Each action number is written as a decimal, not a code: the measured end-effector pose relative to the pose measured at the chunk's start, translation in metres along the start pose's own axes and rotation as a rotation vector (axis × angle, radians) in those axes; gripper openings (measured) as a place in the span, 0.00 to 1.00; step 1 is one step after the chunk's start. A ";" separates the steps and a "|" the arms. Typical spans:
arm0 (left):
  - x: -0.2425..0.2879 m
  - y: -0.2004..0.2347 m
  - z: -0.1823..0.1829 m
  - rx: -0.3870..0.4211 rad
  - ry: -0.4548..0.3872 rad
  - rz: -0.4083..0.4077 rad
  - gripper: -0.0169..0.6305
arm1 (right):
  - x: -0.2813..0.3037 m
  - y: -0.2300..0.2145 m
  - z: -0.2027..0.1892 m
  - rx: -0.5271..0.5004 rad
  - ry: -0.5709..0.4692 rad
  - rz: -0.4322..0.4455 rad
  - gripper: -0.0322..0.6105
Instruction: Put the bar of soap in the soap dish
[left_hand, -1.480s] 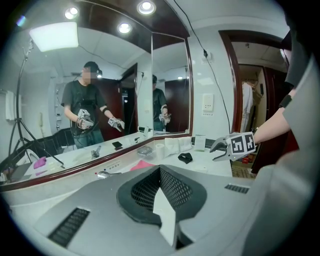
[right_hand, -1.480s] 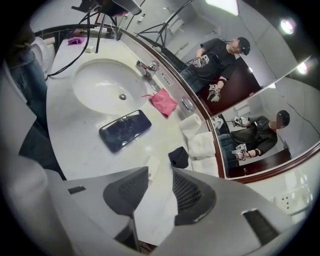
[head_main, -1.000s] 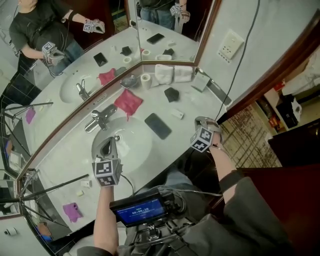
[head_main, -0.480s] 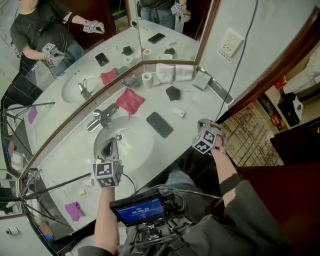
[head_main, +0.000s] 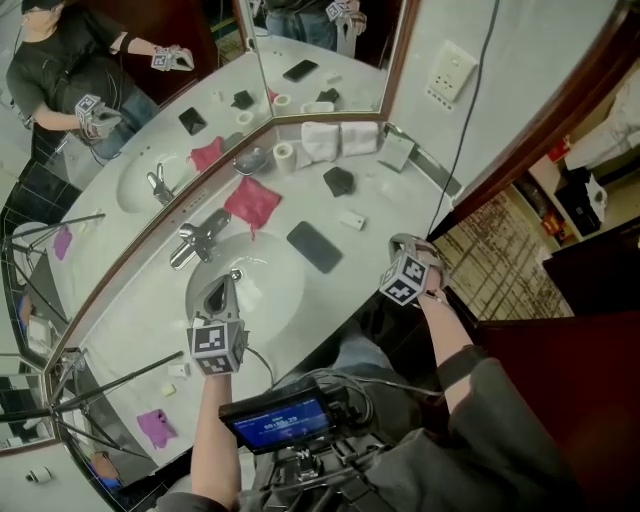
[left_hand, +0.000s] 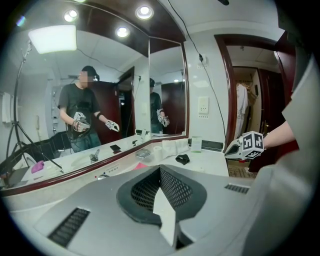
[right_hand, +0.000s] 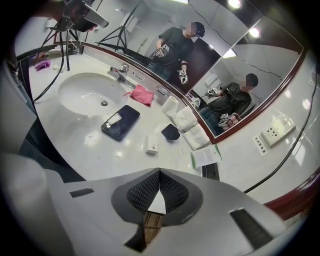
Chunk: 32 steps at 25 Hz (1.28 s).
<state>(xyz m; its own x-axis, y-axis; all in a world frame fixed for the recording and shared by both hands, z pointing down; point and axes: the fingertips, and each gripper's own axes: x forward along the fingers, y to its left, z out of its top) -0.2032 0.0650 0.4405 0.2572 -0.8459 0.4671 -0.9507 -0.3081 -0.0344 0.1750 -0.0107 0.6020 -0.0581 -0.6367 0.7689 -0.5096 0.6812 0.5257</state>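
Observation:
The soap, a small white wrapped bar (head_main: 351, 220) (right_hand: 152, 144), lies on the white counter between a dark phone (head_main: 314, 246) and a small black dish-like object (head_main: 340, 181) (right_hand: 170, 132) (left_hand: 182, 159). A shallow silver dish (head_main: 252, 160) sits by the mirror. My left gripper (head_main: 217, 292) (left_hand: 160, 169) hangs over the sink basin (head_main: 270, 300), shut and empty. Near the counter's front edge, right of the phone, my right gripper (head_main: 400, 243) (right_hand: 160, 172) is shut with nothing in it. It shows in the left gripper view as a marker cube (left_hand: 248, 146).
A faucet (head_main: 200, 237) stands behind the basin, with a pink cloth (head_main: 250, 200) beside it. A paper roll (head_main: 284, 155), folded white towels (head_main: 335, 140) and a card (head_main: 397, 152) line the mirror corner. Tripod legs (head_main: 110, 385) and a purple cloth (head_main: 155, 427) are at the left.
Both grippers stay about where they were; the right one has rolled slightly. The head view has shifted a little, so the counter sits higher in the picture.

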 end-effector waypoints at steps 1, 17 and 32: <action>0.002 -0.001 0.000 0.003 0.004 -0.003 0.03 | 0.001 0.001 0.000 0.006 -0.002 0.002 0.08; 0.034 -0.016 -0.002 0.042 0.055 -0.043 0.03 | 0.054 0.018 0.015 0.318 -0.063 0.159 0.40; 0.056 -0.018 -0.023 0.045 0.130 -0.066 0.03 | 0.109 0.018 0.055 0.778 -0.014 0.140 0.66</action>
<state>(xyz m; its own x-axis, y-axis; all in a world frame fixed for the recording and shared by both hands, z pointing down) -0.1758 0.0332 0.4872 0.2912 -0.7609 0.5799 -0.9232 -0.3823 -0.0381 0.1117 -0.0873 0.6751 -0.1736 -0.5718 0.8018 -0.9507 0.3096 0.0150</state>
